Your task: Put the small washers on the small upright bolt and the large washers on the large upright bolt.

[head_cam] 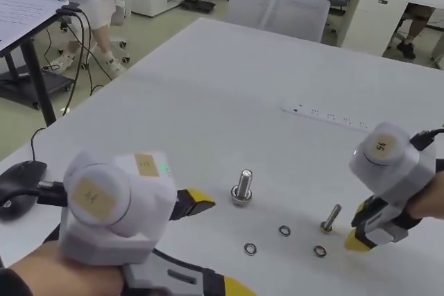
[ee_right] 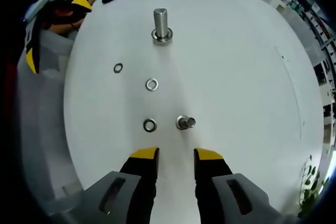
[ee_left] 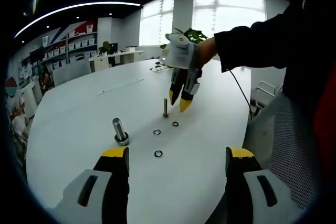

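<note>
Left yellow-tipped gripper (ee_left: 177,153) spread wide, empty, right yellow-tipped gripper (ee_right: 176,155) narrowly parted, empty, near small steel bolt (ee_right: 185,123), three silver washers (ee_right: 151,84) lay on white table (ee_right: 236,51).

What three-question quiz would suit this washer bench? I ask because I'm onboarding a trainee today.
1. How many loose washers lie on the table near the large upright bolt and the small upright bolt?
2. True or false: the right hand-held gripper grips a washer.
3. Which bolt stands nearer the right hand-held gripper? A) small upright bolt B) large upright bolt
Key: 1) three; 2) false; 3) A.
</note>
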`<state>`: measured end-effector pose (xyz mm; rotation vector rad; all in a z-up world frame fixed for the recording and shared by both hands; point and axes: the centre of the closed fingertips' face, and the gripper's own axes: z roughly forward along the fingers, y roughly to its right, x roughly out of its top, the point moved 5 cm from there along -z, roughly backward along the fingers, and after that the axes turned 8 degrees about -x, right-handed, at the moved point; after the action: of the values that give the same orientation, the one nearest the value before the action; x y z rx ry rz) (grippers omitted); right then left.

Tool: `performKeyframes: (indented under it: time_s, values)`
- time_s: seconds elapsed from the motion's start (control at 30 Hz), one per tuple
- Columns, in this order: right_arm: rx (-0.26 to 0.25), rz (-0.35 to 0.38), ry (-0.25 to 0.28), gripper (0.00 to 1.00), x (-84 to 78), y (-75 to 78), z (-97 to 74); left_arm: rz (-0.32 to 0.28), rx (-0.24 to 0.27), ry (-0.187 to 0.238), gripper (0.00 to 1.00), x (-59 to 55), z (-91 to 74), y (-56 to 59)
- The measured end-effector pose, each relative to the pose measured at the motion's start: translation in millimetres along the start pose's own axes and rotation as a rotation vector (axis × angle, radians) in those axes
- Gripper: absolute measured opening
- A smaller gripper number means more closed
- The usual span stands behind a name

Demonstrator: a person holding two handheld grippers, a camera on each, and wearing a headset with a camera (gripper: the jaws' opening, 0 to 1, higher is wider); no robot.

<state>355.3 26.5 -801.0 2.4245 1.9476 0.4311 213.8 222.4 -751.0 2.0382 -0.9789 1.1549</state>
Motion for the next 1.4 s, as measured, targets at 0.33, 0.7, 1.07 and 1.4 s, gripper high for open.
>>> performKeyframes:
  time_s: [0.33,0.7,1.07,1.4]
  values:
    - [0.009,-0.005,0.006,0.28,-2.0,-12.0,-1.1,0.003,0.002,0.006,0.74,0.9,-1.4,-0.1]
    - [0.031,-0.034,0.014,0.27,10.9,-29.2,4.0,0.001,0.008,0.019,0.74,1.2,-5.8,0.9]
    - [0.049,-0.048,0.013,0.25,20.9,-36.0,12.7,0.001,0.009,0.023,0.74,0.5,-8.5,2.0]
    - [0.044,-0.070,-0.001,0.22,21.2,-36.2,19.2,0.000,0.009,0.025,0.74,0.8,-8.6,1.8]
